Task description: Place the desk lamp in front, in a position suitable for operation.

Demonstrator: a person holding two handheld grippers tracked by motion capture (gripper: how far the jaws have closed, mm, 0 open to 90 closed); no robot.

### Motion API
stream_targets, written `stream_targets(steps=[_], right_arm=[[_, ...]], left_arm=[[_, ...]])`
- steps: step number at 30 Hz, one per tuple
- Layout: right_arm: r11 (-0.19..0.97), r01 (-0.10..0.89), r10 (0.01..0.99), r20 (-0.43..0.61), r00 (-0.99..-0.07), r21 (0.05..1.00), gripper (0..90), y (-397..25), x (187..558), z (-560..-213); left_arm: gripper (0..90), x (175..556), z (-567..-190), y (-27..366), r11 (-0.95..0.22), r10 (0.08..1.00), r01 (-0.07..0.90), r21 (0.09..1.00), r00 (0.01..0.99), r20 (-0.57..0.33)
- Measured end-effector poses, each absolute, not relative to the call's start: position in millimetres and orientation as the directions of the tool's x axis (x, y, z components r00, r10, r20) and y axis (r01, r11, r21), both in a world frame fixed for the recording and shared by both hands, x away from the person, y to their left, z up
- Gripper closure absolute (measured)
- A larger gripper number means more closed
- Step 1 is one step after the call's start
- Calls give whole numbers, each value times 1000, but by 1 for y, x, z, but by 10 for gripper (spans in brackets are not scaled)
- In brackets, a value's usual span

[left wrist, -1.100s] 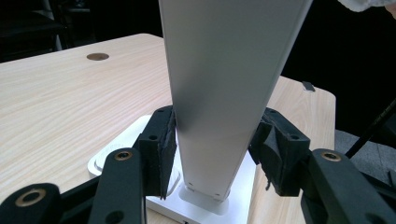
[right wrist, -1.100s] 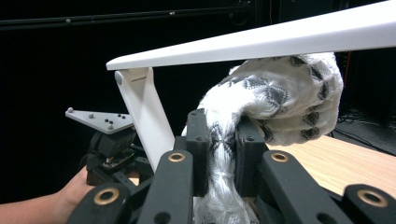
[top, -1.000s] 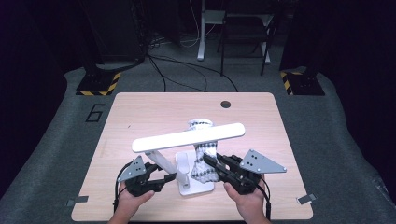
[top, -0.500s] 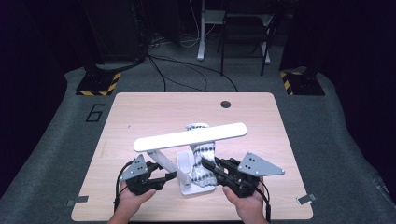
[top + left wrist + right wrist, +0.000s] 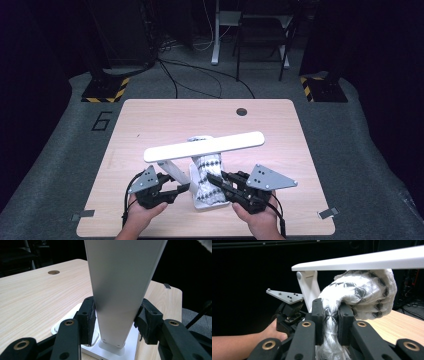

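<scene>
The right claw (image 5: 216, 181) has closed in from the right since a second ago and now pinches a bunch of the patterned cloth (image 5: 352, 297), its jaws narrowed tight on the fabric near the lamp (image 5: 205, 147) base. The left claw (image 5: 184, 189) holds as before, jaws set against both sides of the lamp's white arm (image 5: 122, 290). The cloth hangs draped beneath the lamp's head, mid-worktop (image 5: 150, 120), the lamp barely shifted.
</scene>
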State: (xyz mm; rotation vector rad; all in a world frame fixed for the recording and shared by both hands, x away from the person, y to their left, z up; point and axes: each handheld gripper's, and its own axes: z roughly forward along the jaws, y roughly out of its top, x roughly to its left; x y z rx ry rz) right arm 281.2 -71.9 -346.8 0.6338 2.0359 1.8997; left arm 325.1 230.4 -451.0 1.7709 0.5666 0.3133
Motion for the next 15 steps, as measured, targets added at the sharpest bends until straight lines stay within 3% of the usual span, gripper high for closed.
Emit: stream_targets(steps=[15], right_arm=[[46,68,457,39,-888,997,800,-71,275,-321]], left_arm=[[535,325,-451,230,-192,528,211,958,845,-80]])
